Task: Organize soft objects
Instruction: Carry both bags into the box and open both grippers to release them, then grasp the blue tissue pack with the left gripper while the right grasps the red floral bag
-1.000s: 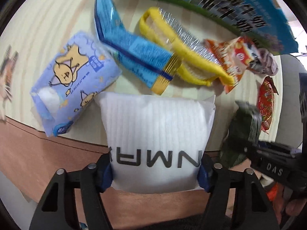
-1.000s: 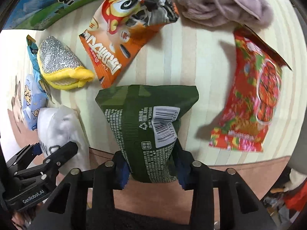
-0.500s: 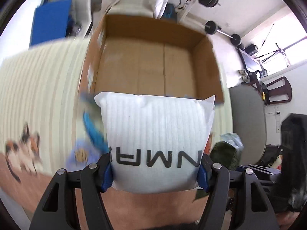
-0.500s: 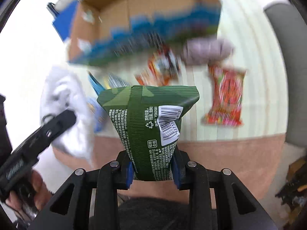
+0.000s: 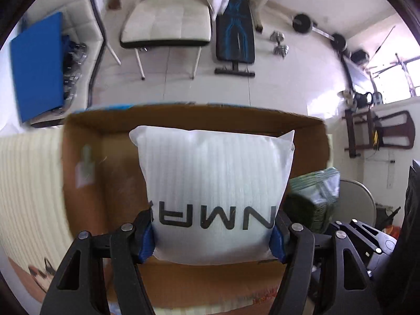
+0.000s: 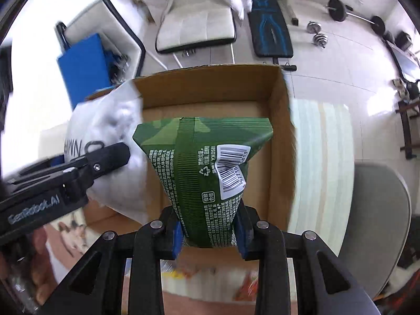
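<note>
Over the box (image 6: 278, 136), both grippers carry one pack each, neither released yet.

Left gripper (image 5: 214, 232): jaws pinching the white pack (image 5: 214, 181) across its bottom end, one pad on each side edge. Pack stands up from the jaws and hangs above the box's left half, clear of the box floor as far as I can tell. In the right wrist view the same white pack (image 6: 110, 141) sits at the box's left wall, overlapping the rim.

Right gripper (image 6: 208, 235): jaws pinching the green pack (image 6: 207, 162) at its narrow bottom end, barcode side up. It's above the box's middle-to-right part, inside the rim line. Left wrist view shows the green pack (image 5: 313, 197) just right of the white one, near the box's right wall.

Handling, my read:
- White pack: puffy, ribbed film, looks light and compressible. Sides dent in under the pads, so it's soft fill. Film is probably slick; grip low and across the width as now, not by a corner.
- Green pack: crimped film bag, light, likely air inside. Waist is squeezed narrow at the jaws, so it deforms easily. Too much squeeze risks crushing the contents, too little and it could slide out.
- Neither looks fragile enough to matter for a short drop into the box.

Box looks empty under both packs where visible; its near wall is hidden behind the grippers.
</note>
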Motion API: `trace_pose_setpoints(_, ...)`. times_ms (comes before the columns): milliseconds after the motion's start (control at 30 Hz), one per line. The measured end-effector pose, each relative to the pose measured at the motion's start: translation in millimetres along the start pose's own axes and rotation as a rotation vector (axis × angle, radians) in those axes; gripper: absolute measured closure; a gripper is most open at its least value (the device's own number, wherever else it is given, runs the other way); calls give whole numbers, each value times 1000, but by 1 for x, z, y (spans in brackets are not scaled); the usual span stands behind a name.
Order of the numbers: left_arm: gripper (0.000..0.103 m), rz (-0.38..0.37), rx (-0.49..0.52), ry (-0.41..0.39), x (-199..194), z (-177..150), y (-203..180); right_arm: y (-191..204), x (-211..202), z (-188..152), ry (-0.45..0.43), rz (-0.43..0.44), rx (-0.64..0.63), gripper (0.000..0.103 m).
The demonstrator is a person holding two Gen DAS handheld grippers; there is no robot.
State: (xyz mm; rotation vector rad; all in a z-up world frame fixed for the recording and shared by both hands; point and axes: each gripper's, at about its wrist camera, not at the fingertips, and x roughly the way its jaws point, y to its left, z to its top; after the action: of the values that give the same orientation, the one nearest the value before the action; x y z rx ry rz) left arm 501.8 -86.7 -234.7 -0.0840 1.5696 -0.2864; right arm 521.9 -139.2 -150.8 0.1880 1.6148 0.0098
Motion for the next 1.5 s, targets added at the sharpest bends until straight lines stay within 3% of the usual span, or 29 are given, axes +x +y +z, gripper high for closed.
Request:
trace_pose_setpoints(267, 37, 54, 30, 164, 69, 31, -11, -3, 66, 56, 125, -31, -3, 69)
trace_pose_setpoints(600, 33, 63, 7, 257, 108, 27, -11, -4, 103, 72, 172, -60, -22, 68)
trace_pose_setpoints(633, 33, 60, -3, 267, 108, 26, -9, -3, 103, 72, 174, -64, -24, 65)
trace_pose_setpoints(700, 32, 60, -8, 269, 102, 22, -7, 0, 100, 70, 179, -56, -27, 46)
trace_pose_setpoints(800, 21, 81, -2, 219, 81, 16, -5, 4, 91, 65, 180, -30, -27, 41)
trace_pose_setpoints(867, 6, 77, -12, 178, 63, 11, -4, 9, 80, 60, 168, -45, -41, 38)
trace_pose_setpoints(900, 4, 71, -21, 162, 55, 9, -3, 11, 74, 57, 165, -52, -46, 34)
trace_pose_setpoints(933, 2, 68, -29, 146, 45, 5, -3, 12, 67, 53, 159, -61, -46, 22)
trace_pose_setpoints(967, 2, 69, -32, 126, 36, 1, -3, 11, 63, 50, 150, -58, -46, 18)
trace_pose_setpoints(1100, 1, 96, -19, 58, 0, -21, -5, 18, 38, 30, 128, -58, -47, 18)
trace_pose_setpoints(1233, 0, 104, -14, -4, -27, -41, 1, 21, 19, 5, 79, -39, -38, 0)
trace_pose_setpoints(1500, 0, 165, 3, -188, -103, -100, 6, 30, -14, -31, -116, -61, -29, 0)
